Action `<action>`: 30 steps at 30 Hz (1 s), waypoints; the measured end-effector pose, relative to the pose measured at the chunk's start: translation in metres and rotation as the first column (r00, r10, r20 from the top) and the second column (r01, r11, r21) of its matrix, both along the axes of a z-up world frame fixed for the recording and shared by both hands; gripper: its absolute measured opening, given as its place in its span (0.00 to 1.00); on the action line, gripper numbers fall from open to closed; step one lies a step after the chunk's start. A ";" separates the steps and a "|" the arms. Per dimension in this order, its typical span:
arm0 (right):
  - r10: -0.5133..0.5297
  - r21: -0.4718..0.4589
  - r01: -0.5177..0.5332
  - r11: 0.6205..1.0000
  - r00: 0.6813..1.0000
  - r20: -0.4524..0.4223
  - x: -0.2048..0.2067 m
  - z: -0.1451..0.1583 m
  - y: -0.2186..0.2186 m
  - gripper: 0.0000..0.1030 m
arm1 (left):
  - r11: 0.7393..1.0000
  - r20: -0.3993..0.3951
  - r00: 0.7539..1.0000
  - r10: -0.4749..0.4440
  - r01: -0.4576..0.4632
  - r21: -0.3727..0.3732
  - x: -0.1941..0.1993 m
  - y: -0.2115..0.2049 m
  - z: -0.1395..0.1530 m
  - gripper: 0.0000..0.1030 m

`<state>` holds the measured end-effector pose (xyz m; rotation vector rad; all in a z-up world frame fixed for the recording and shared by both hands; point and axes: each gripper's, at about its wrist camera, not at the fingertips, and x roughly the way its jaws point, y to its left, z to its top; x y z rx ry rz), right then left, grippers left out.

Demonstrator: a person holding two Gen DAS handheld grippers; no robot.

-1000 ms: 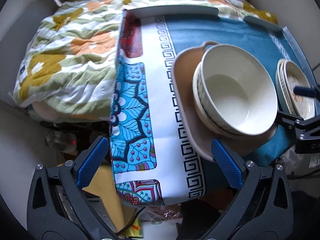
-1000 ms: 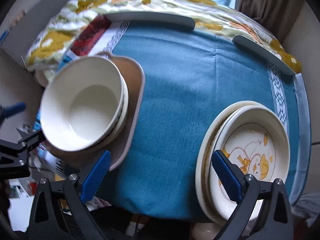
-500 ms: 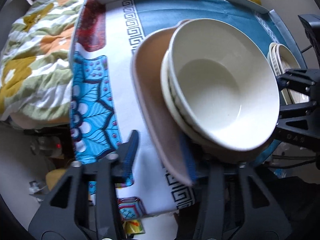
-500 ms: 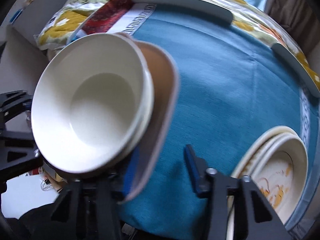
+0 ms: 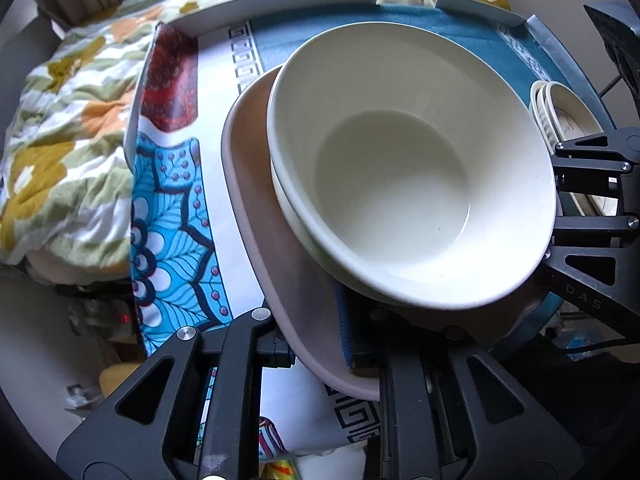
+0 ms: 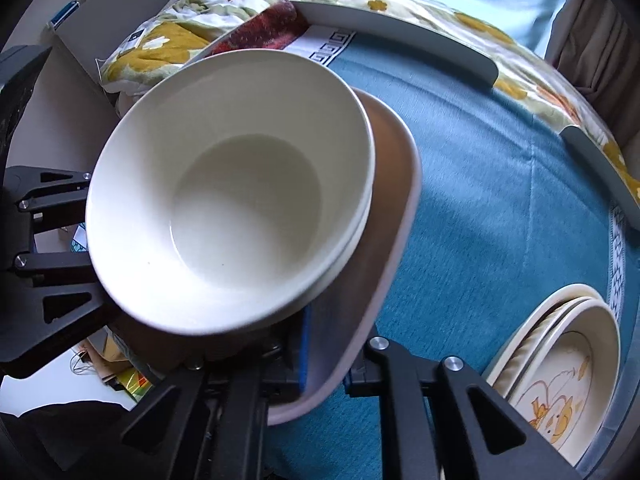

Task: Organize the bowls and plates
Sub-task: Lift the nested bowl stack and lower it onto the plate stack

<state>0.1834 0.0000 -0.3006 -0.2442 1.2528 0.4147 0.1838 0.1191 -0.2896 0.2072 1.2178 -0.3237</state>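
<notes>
Two nested cream bowls sit on a beige square plate; they also show in the right wrist view, bowls on plate. My left gripper is shut on the plate's near left rim, a blue pad on top. My right gripper is shut on the plate's near right rim. A stack of cream plates with a duck drawing lies at the table's right; it shows in the left wrist view.
The table has a teal cloth and a patterned white and blue runner at its left. A floral quilt lies beyond the left edge. Grey rim guards line the far edge.
Both grippers moved in from open positions and closed on the beige plate's near rim, one at each side. The bowls and plate now fill both views.
</notes>
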 end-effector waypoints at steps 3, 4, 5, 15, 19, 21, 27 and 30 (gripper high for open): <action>-0.011 0.007 0.011 1.000 1.000 0.011 0.003 0.009 -0.007 0.11 | 1.000 0.013 1.000 -0.008 0.008 0.006 0.004 -0.004 0.010 0.13; -0.015 0.007 0.015 1.000 1.000 0.016 0.002 0.013 -0.008 0.11 | 1.000 0.019 1.000 -0.014 0.014 0.010 0.005 -0.007 0.015 0.13; -0.020 0.007 0.020 1.000 1.000 0.025 0.001 0.018 -0.009 0.11 | 1.000 0.026 0.999 -0.020 0.020 0.015 0.005 -0.009 0.020 0.13; -0.116 0.020 0.115 0.993 0.991 0.071 -0.011 0.088 -0.059 0.11 | 0.995 0.098 0.991 -0.095 0.098 -0.025 0.005 -0.060 0.090 0.13; -0.132 -0.005 0.133 0.991 0.986 0.100 -0.020 0.112 -0.092 0.11 | 0.991 0.124 0.985 -0.121 0.127 -0.045 0.002 -0.095 0.111 0.13; -0.140 -0.012 0.143 0.990 0.984 0.106 -0.024 0.119 -0.111 0.11 | 0.989 0.131 0.983 -0.127 0.136 -0.054 -0.002 -0.117 0.117 0.13; -0.157 -0.020 0.159 0.987 0.984 0.085 -0.038 0.122 -0.164 0.11 | 0.988 0.100 0.987 -0.127 0.134 -0.075 -0.016 -0.174 0.117 0.13; -0.167 -0.014 0.169 0.986 0.984 0.059 -0.046 0.115 -0.188 0.11 | 0.988 0.068 0.990 -0.122 0.128 -0.082 -0.022 -0.199 0.107 0.13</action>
